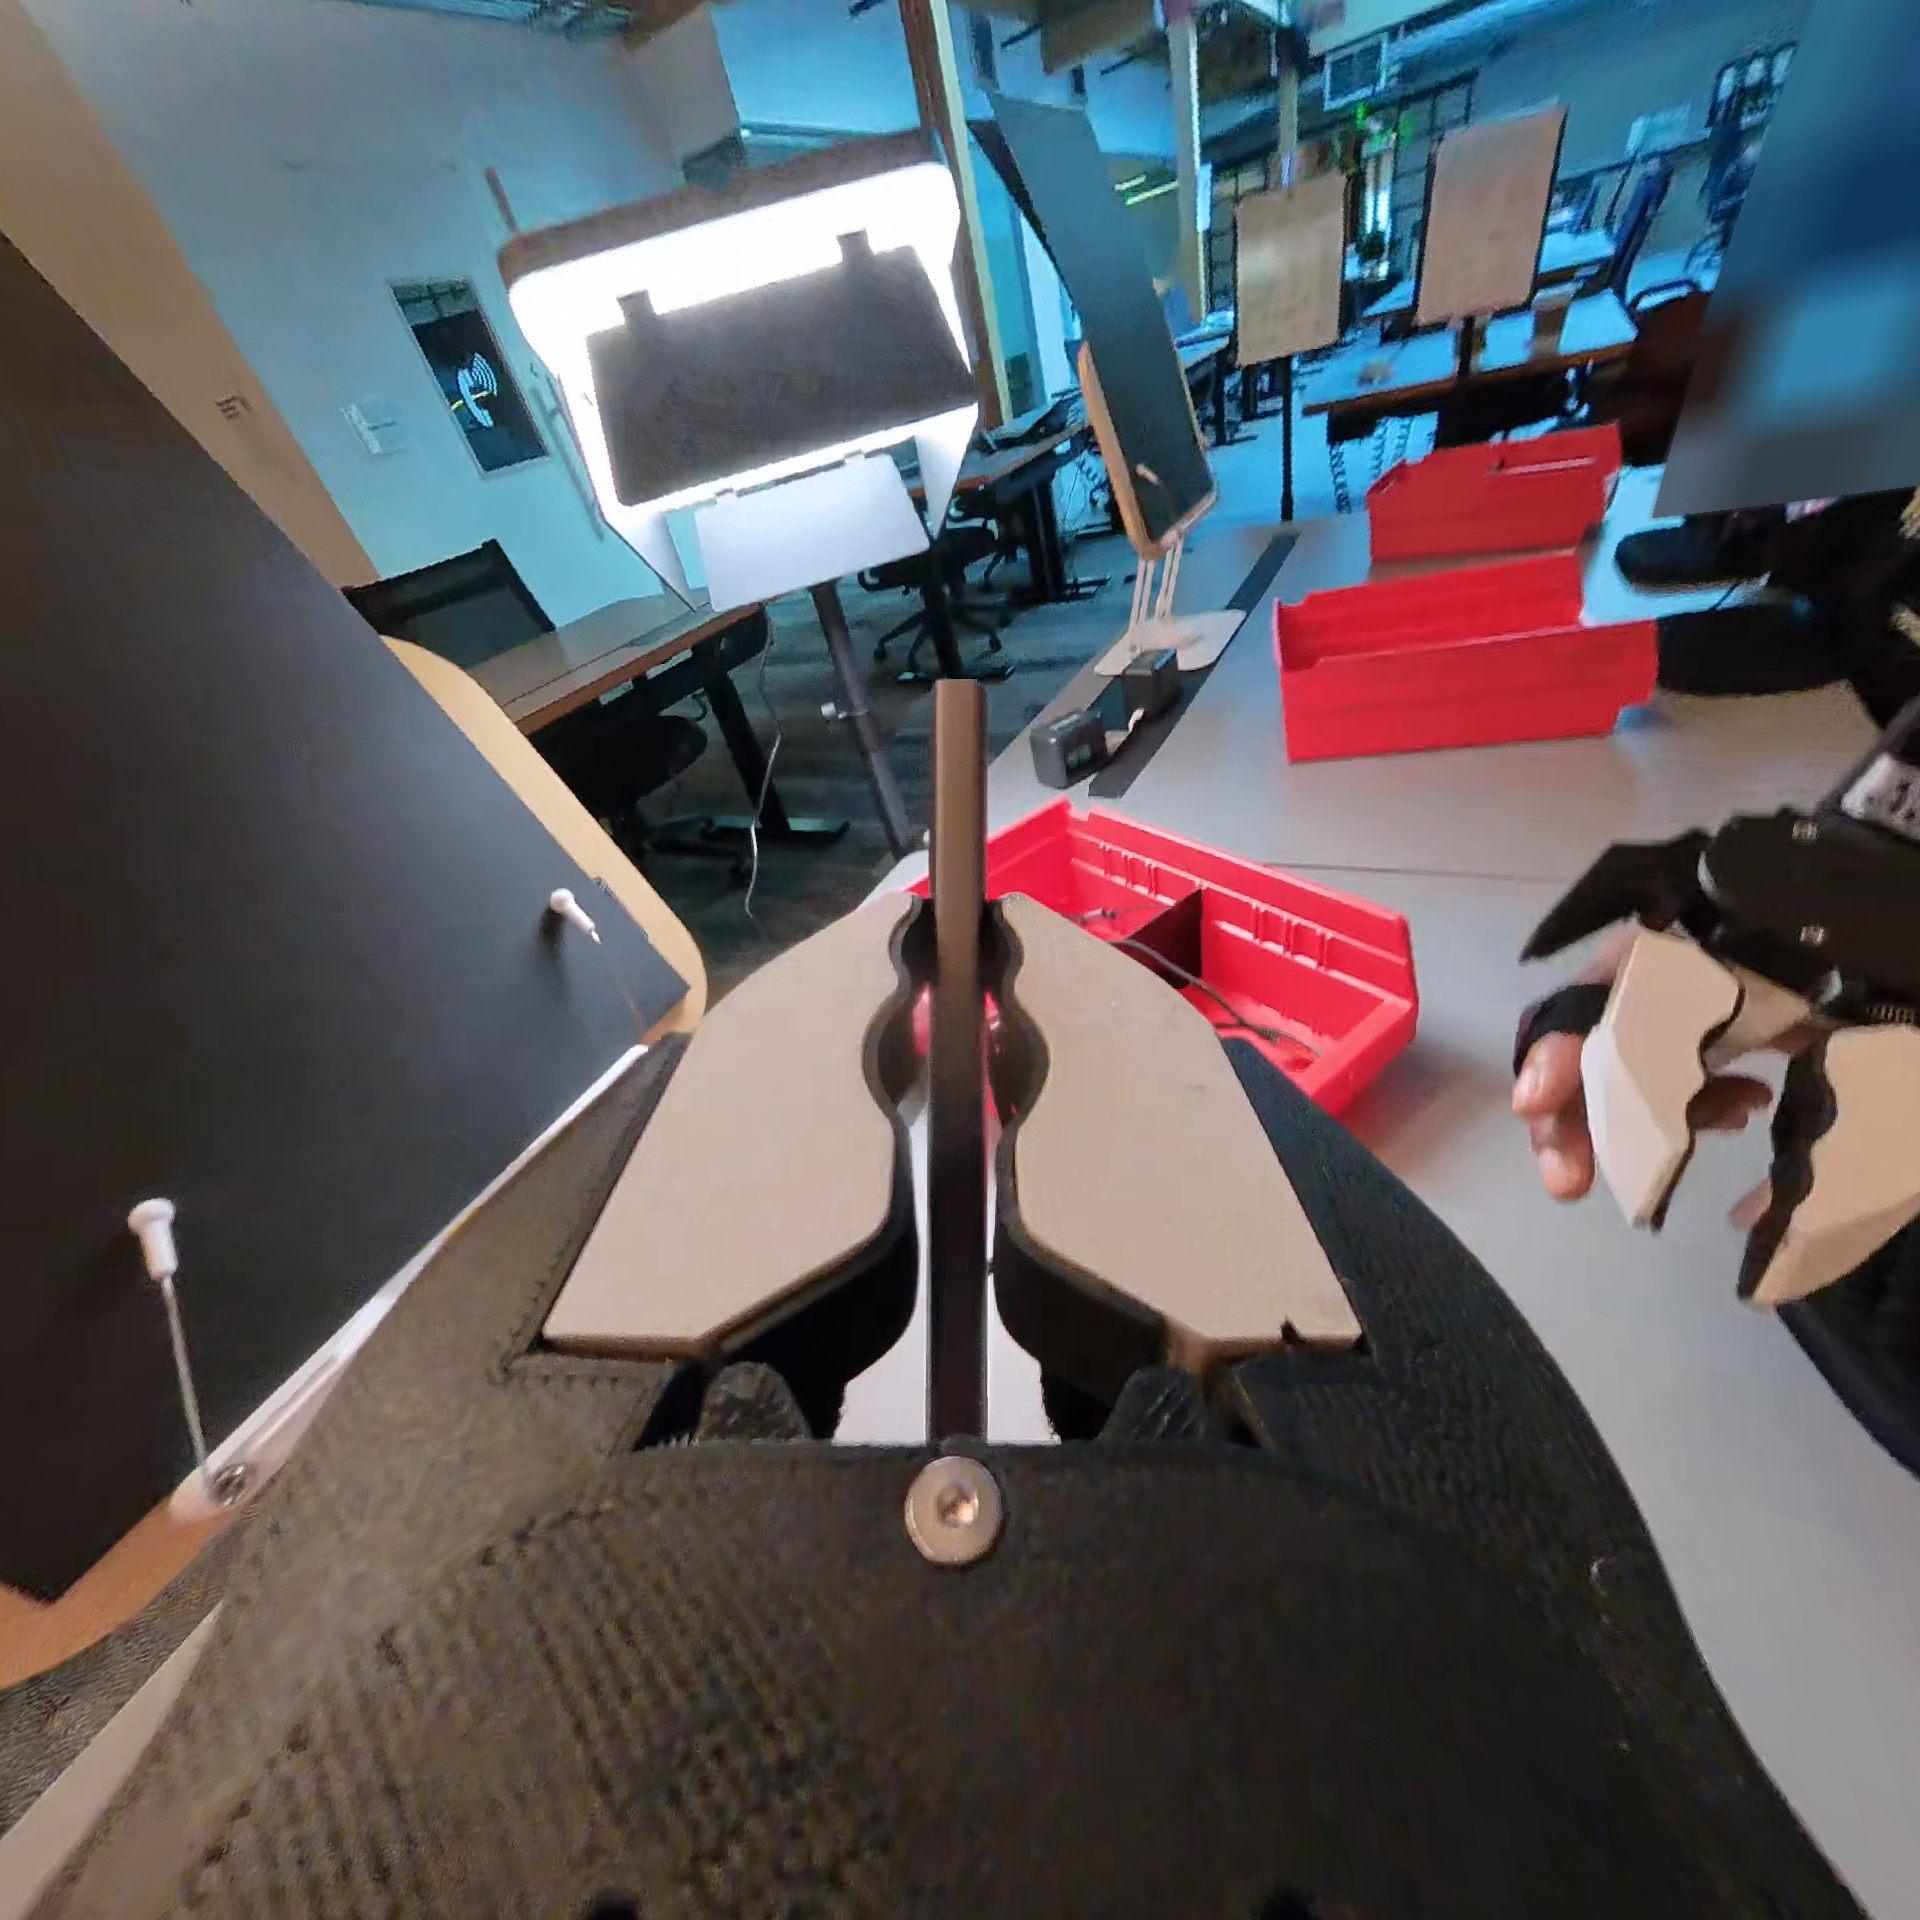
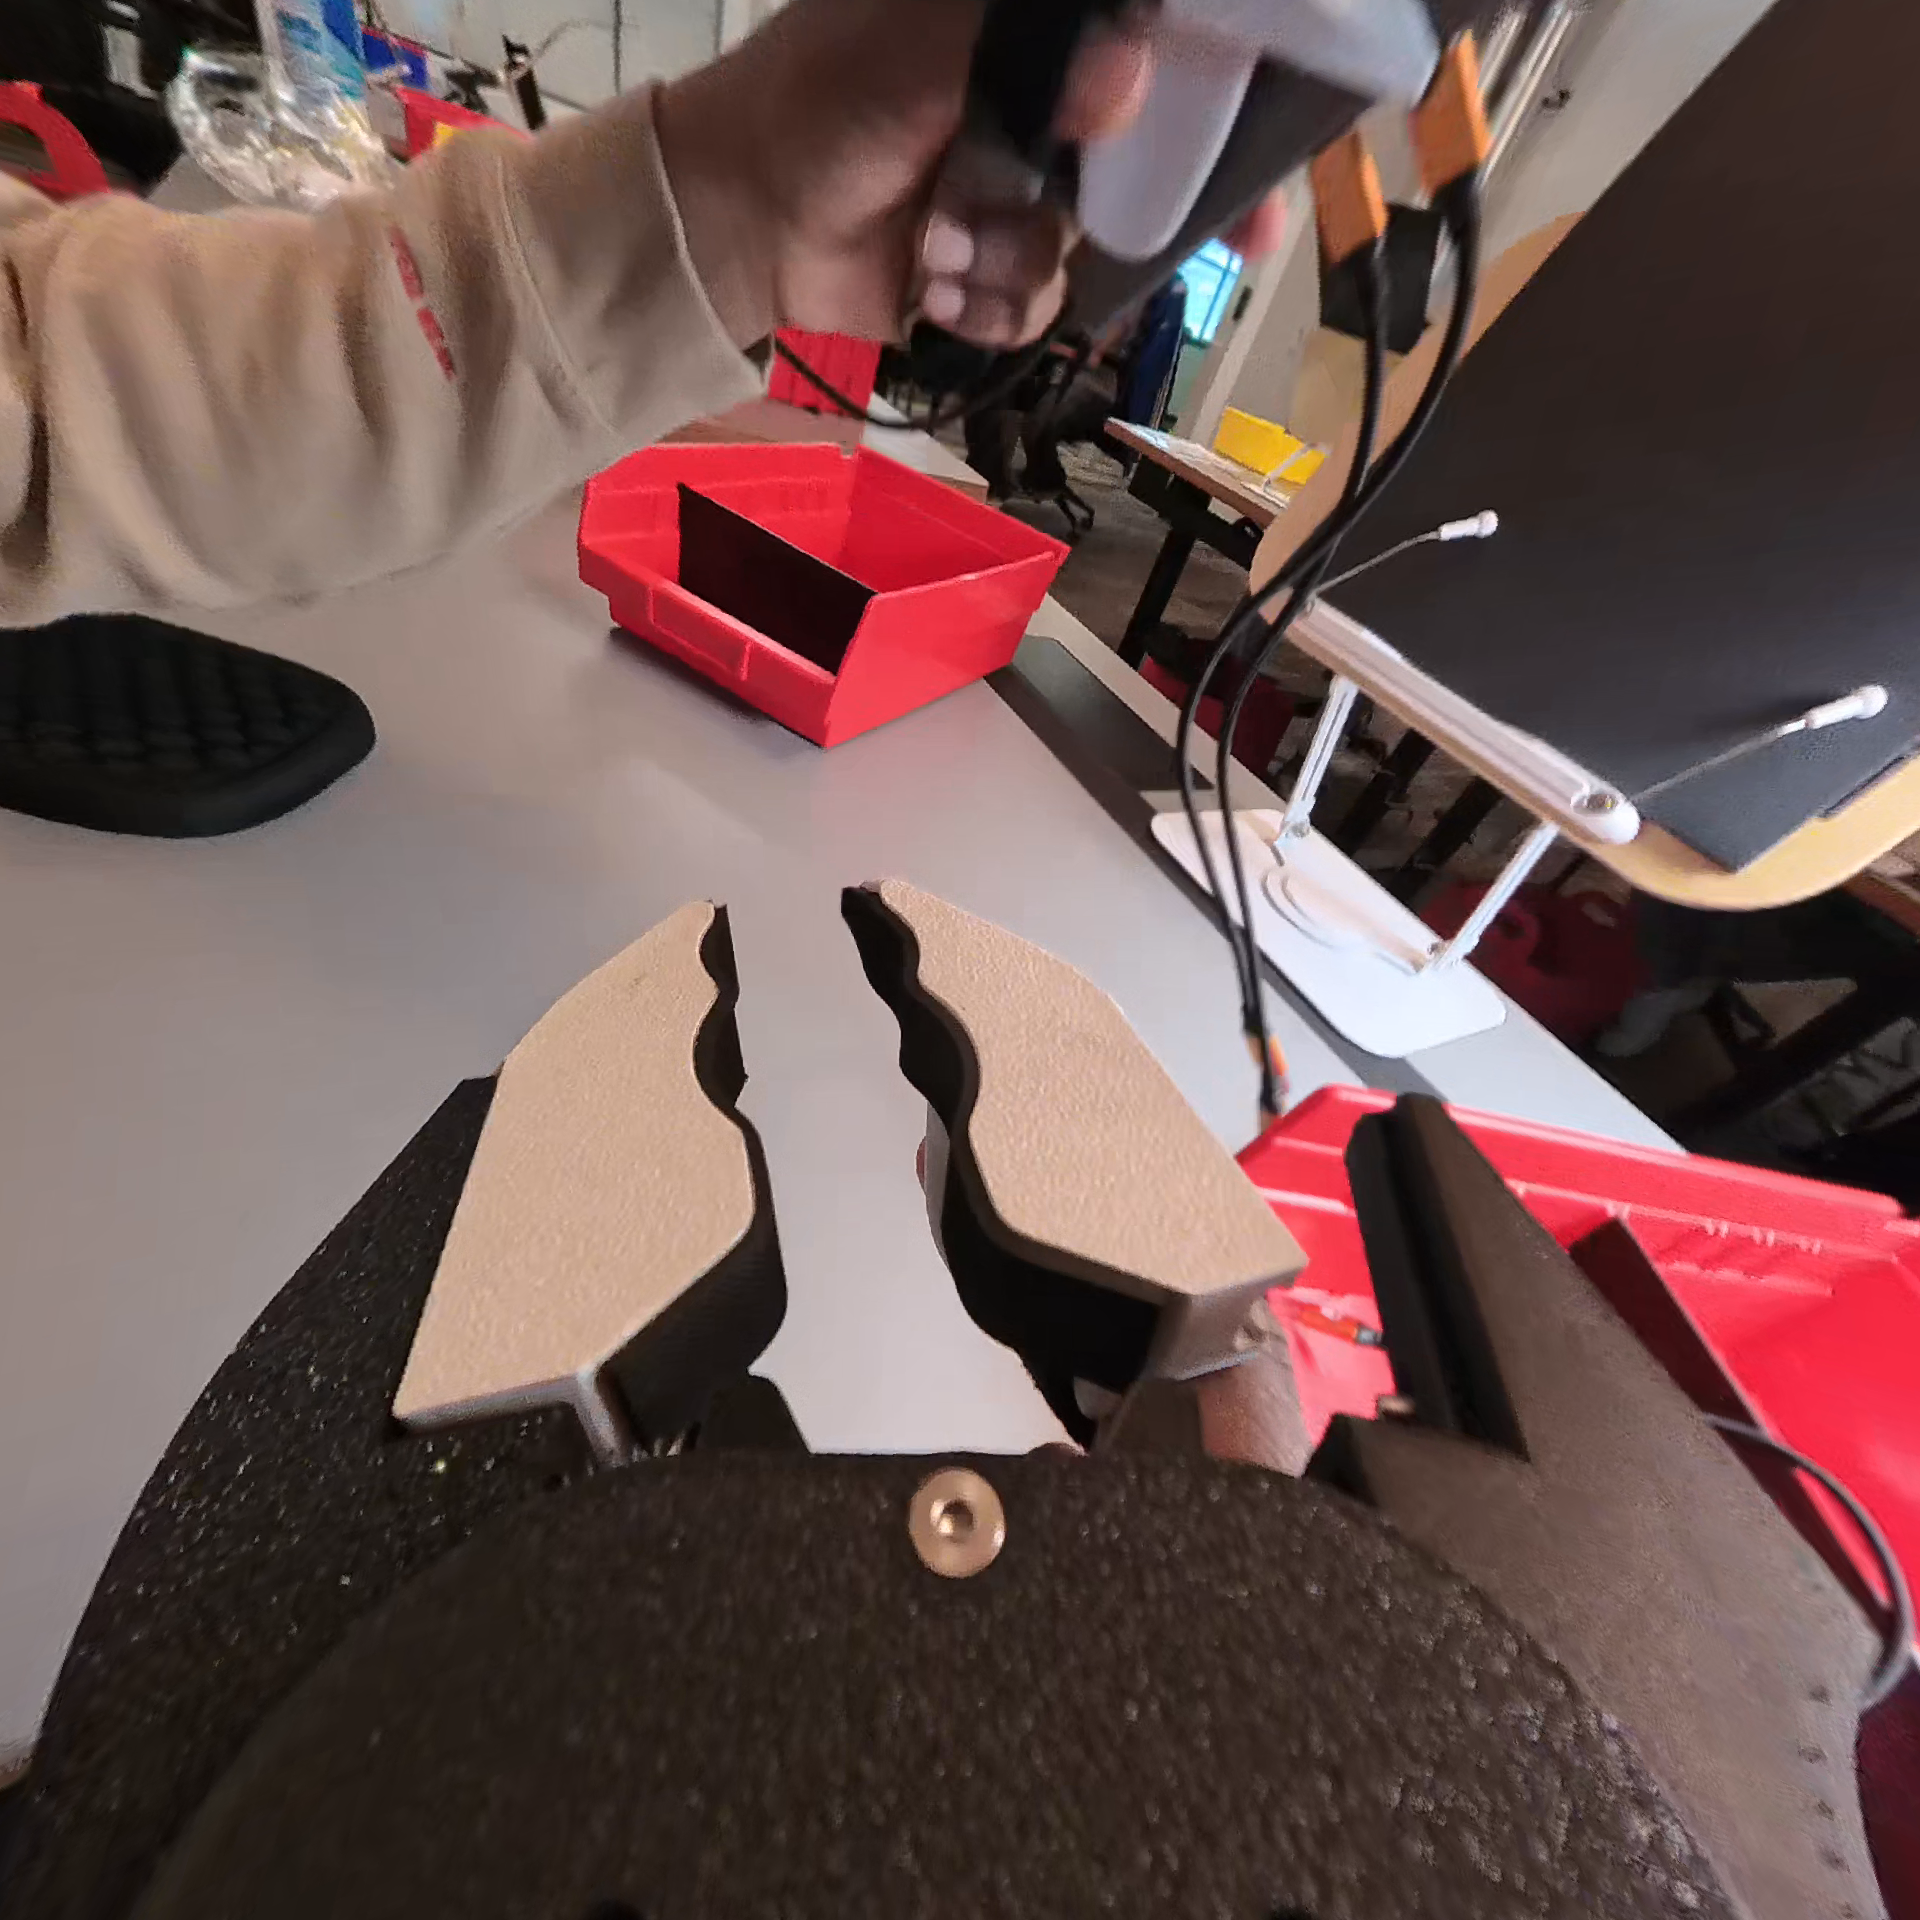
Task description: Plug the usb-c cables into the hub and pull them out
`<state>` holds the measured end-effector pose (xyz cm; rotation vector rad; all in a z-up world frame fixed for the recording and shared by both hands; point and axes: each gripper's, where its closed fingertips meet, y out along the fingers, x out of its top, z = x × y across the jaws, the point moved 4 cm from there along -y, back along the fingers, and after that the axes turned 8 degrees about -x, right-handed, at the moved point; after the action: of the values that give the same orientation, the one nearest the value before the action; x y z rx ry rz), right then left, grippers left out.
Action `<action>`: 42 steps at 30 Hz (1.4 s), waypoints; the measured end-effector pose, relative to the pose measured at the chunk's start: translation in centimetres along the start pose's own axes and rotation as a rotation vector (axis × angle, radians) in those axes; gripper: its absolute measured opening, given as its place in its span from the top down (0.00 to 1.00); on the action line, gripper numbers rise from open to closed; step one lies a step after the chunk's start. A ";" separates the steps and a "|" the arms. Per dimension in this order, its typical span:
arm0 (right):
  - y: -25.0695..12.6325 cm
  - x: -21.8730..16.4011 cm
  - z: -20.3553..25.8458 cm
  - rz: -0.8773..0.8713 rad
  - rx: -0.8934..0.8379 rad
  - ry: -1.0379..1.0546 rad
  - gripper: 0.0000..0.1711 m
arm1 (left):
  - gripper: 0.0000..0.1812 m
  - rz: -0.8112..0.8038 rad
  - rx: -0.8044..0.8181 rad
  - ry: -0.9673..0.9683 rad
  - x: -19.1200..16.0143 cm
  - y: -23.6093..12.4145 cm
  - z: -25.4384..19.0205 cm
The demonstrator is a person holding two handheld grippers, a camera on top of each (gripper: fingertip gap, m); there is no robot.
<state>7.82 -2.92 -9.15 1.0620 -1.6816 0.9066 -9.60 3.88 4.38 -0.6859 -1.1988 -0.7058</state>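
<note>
My left gripper (image 1: 956, 914) is shut on the hub (image 1: 958, 769), a thin dark slab seen edge-on that sticks out past the fingertips. In the right wrist view the left gripper (image 2: 1195, 135) holds the hub (image 2: 1309, 94) raised above the table. Two black USB-C cables (image 2: 1382, 416) with orange plugs (image 2: 1351, 192) sit in the hub and hang down, their free ends near the table edge (image 2: 1262, 1039). My right gripper (image 2: 790, 904) is open and empty, low over the grey table (image 2: 520, 831). It also shows in the left wrist view (image 1: 1704, 1252).
A red bin (image 1: 1299, 935) with more cables lies below the hub; it shows at lower right (image 2: 1662, 1247). Another red bin (image 2: 831, 582) with a black divider stands farther off. A black board on a white stand (image 2: 1662, 520) leans over the table edge. A black mat (image 2: 156, 727) lies left.
</note>
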 end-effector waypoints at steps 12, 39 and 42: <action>-0.7 -0.9 0.5 -0.027 -0.029 0.023 0.54 | 0.95 0.131 -0.008 -0.119 -2.6 1.4 1.9; 5.3 -1.5 7.8 -0.003 0.203 -0.001 0.46 | 0.73 0.462 -0.164 -0.011 -13.2 -7.5 -8.4; 5.9 -1.1 9.5 -0.006 0.298 0.011 0.46 | 0.73 0.518 -0.187 0.123 -15.4 -5.3 -12.4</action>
<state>-0.38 -9.08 -13.70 1.2549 -1.5634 1.1829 -9.89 -7.20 -12.76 -1.0456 -0.7977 -0.4168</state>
